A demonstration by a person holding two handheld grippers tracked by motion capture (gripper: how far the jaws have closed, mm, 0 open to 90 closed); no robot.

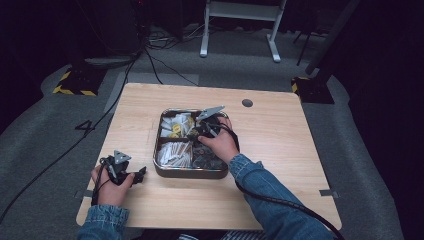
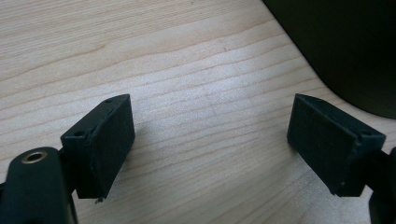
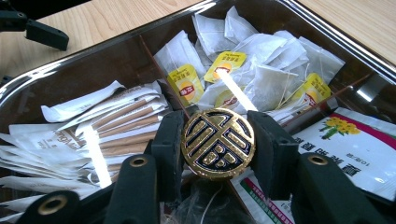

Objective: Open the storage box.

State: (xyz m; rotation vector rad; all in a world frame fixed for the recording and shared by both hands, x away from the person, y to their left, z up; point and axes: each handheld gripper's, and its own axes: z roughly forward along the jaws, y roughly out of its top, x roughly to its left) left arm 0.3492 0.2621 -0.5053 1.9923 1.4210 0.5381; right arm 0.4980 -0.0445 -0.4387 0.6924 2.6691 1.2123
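- My right claw (image 3: pixel 218 140) pinches the round gold-and-black medallion (image 3: pixel 218 143) over the divided tray (image 3: pixel 70 65); I'd lift it straight, clear of the tea bags (image 3: pixel 261 70).
- My left claw (image 2: pixel 210 140), spread, rests beside that tray.

Blue denim sleeves (image 1: pixel 265 190), black hand-held gripper (image 1: pixel 207 129) bodies, grey three-cornered plates (image 1: pixel 210 112), trailing black cables (image 1: pixel 280 202)

Tray (image 1: pixel 159 172) sits mid-table (image 1: pixel 280 150), w/ tea bags (image 3: pixel 261 70) in far compartment, stick packs (image 3: pixel 121 119) beside them. Right gripper (image 3: pixel 218 144) over tray, disc (image 3: pixel 218 142) betw. jaws; left gripper (image 1: pixel 137 175) left of tray.
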